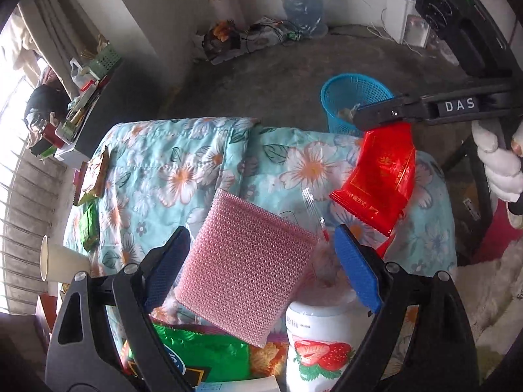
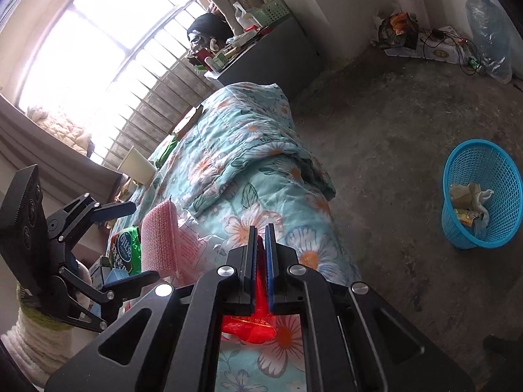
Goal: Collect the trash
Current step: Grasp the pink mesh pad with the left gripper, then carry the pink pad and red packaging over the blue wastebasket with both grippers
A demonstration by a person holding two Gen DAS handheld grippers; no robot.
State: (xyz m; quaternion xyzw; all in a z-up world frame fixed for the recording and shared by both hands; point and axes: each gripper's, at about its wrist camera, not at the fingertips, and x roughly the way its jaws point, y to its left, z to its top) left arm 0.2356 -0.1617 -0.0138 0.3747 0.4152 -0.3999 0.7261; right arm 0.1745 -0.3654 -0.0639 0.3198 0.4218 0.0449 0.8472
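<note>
My right gripper is shut on a red snack wrapper, which hangs from it above the floral quilt; the wrapper shows red between the pads in the right wrist view. My right gripper shows in the left wrist view in front of the blue trash basket. The basket stands on the floor and holds crumpled paper. My left gripper is open around a pink mesh sponge, without touching it. In the right wrist view my left gripper is at the left.
On the quilt lie a green snack bag, a strawberry-print bottle, a clear plastic wrapper, a green wrapper, a brown packet and a paper cup. A cluttered dark cabinet stands by the window. A water jug stands at the far wall.
</note>
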